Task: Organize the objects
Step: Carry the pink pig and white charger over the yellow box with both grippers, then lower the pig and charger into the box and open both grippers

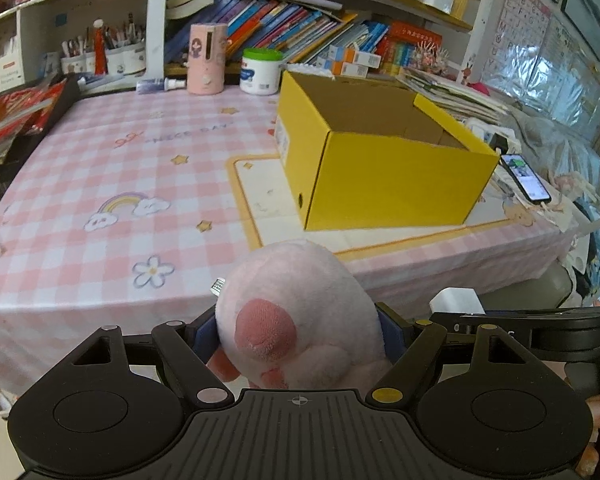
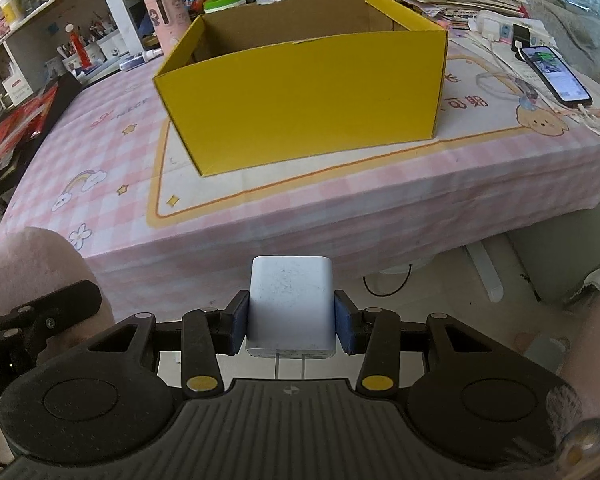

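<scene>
Left wrist view: pink checked tablecloth [image 1: 100, 168] over table; bookshelves [image 1: 284, 20] at 12 o'clock. Open yellow box [image 1: 384, 160] at 1 o'clock, interior brown cardboard. Left gripper [image 1: 296, 332] clamped on pink plush toy [image 1: 296, 304], short of table edge.

Right wrist view: same box [image 2: 304, 100] at 12 o'clock; phone [image 2: 556, 74] at 2 o'clock. Right gripper [image 2: 290, 320] clamped on white charger plug [image 2: 290, 304], prongs toward camera, short of table edge.

Left gripper [image 1: 298, 336] clamped on pink plush toy [image 1: 296, 312] at 6 o'clock off the table's near edge, open yellow box [image 1: 384, 184] at 1 o'clock on the checked tablecloth [image 1: 100, 184], phone [image 1: 526, 178] just right of it.
</scene>
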Action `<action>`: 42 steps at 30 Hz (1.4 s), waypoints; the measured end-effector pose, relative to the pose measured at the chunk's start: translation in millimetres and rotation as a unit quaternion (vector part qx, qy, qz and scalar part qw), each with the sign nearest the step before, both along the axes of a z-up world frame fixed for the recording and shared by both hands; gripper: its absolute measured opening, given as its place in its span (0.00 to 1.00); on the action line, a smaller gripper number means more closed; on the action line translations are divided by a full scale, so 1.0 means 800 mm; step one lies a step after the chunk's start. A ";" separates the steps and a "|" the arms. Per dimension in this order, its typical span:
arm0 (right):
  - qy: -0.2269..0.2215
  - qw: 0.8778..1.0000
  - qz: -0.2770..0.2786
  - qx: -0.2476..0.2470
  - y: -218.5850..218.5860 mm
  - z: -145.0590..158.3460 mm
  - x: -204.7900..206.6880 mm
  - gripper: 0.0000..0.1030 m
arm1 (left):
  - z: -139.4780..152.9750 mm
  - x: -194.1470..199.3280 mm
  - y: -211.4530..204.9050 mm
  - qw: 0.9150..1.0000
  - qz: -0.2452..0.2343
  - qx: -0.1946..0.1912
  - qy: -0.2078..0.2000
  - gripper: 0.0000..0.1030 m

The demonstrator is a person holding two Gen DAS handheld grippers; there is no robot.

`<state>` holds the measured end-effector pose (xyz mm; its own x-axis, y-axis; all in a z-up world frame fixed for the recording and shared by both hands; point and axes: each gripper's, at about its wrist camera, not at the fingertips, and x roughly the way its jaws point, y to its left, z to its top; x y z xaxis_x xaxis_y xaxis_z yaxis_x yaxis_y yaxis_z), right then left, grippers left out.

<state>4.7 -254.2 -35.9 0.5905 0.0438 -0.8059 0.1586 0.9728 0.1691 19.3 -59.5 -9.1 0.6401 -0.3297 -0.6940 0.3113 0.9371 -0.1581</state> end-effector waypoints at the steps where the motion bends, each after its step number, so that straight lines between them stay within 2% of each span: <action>1: -0.001 1.000 0.000 0.000 -0.004 0.001 0.003 0.40 | 0.002 0.002 -0.003 1.000 0.000 -0.001 -0.005 0.76; 5: -0.021 1.000 -0.001 -0.001 -0.020 0.013 0.016 0.40 | 0.020 0.011 -0.015 0.999 0.007 -0.011 -0.041 0.76; 14: -0.113 0.994 0.001 -0.013 -0.069 0.076 0.056 0.40 | 0.071 0.050 -0.052 0.991 0.015 -0.032 -0.130 0.76; 23: -0.169 0.985 0.028 -0.019 -0.114 0.119 0.125 0.40 | 0.093 0.099 -0.102 0.984 0.027 -0.031 -0.173 0.76; 30: -0.163 0.984 0.066 -0.026 -0.131 0.115 0.180 0.40 | 0.078 0.127 -0.129 0.986 0.046 -0.014 -0.159 0.76; 42: -0.109 0.983 0.142 -0.043 -0.129 0.074 0.257 0.40 | 0.051 0.173 -0.162 0.988 0.056 0.037 -0.138 0.77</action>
